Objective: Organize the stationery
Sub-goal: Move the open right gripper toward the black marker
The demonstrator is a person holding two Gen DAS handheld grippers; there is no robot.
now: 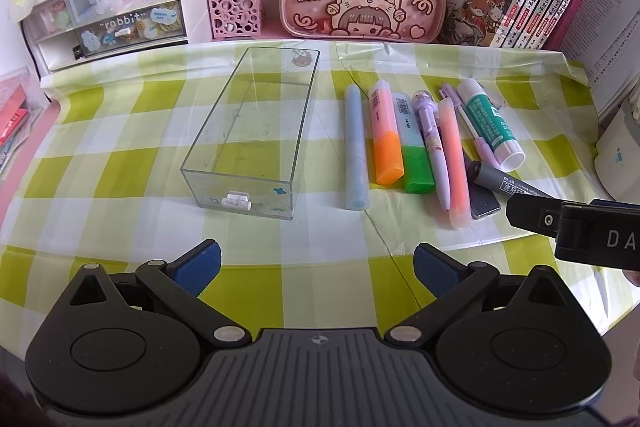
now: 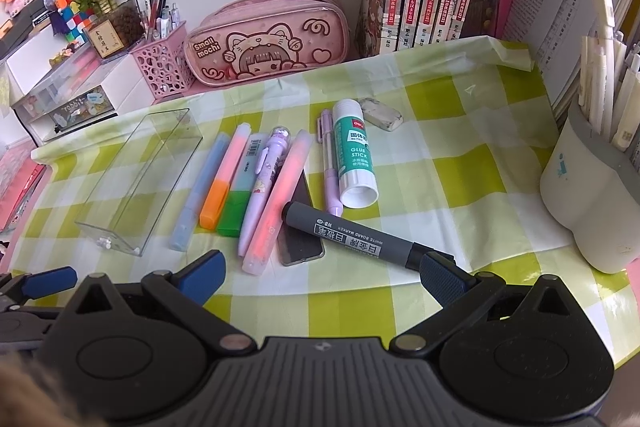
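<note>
Whiteboard marker (image 2: 360, 236) just beside right gripper (image 2: 322, 277) — both grippers' fingers wide, empty.

The right gripper (image 1: 576, 227) is running off the left wrist view's right edge and hiding the gray whiteboard marker's (image 1: 508, 183) far end. The peach highlighter (image 2: 276, 203) is covering part of a dark flat item (image 2: 302, 243), too unclear to identify.

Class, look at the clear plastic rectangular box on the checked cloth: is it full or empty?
Empty. Through the clear plastic rectangular box only the green-and-white checked cloth shows; every pen and marker lies outside, to its right.
</note>
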